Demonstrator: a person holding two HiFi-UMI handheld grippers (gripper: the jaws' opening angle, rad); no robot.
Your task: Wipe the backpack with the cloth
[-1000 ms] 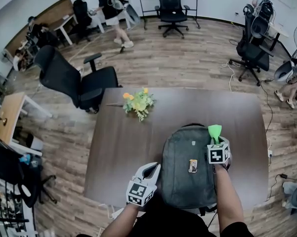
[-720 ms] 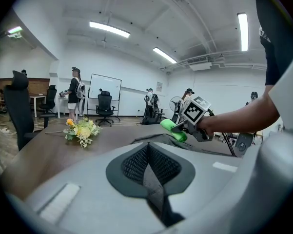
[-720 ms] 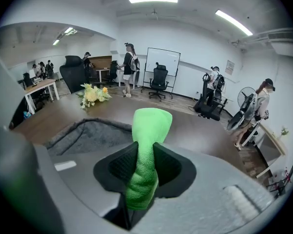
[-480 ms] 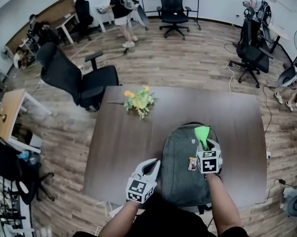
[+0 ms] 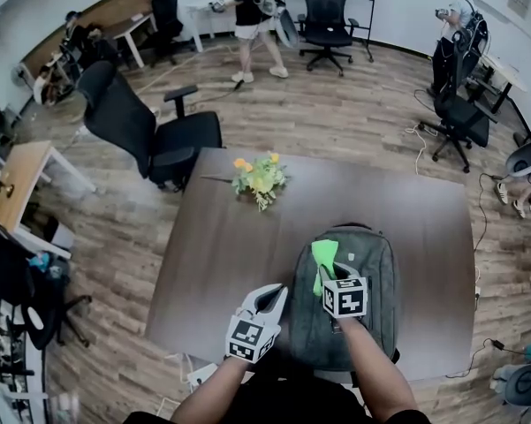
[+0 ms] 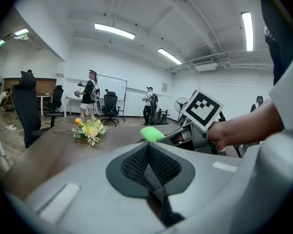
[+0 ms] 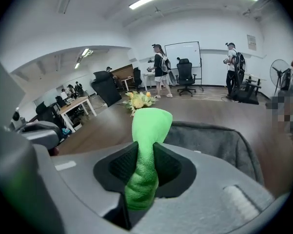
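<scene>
A dark grey backpack (image 5: 371,272) lies flat on the brown table (image 5: 221,263), near its front right. My right gripper (image 5: 322,268) is over the backpack's left part, shut on a bright green cloth (image 5: 323,256) that sticks out past its jaws. In the right gripper view the cloth (image 7: 147,150) is pinched between the jaws with the backpack (image 7: 219,145) just beyond. My left gripper (image 5: 267,300) hovers at the table's front edge, left of the backpack, its jaws closed together on nothing (image 6: 148,167).
A bunch of yellow flowers (image 5: 260,177) lies on the table's far side. Black office chairs (image 5: 150,135) stand beyond the table, and people walk at the back of the room. Another desk (image 5: 18,193) is at the left.
My right gripper has carried the green cloth leftward and nearer across the backpack, from its right side to its left part. The left gripper has stayed put.
</scene>
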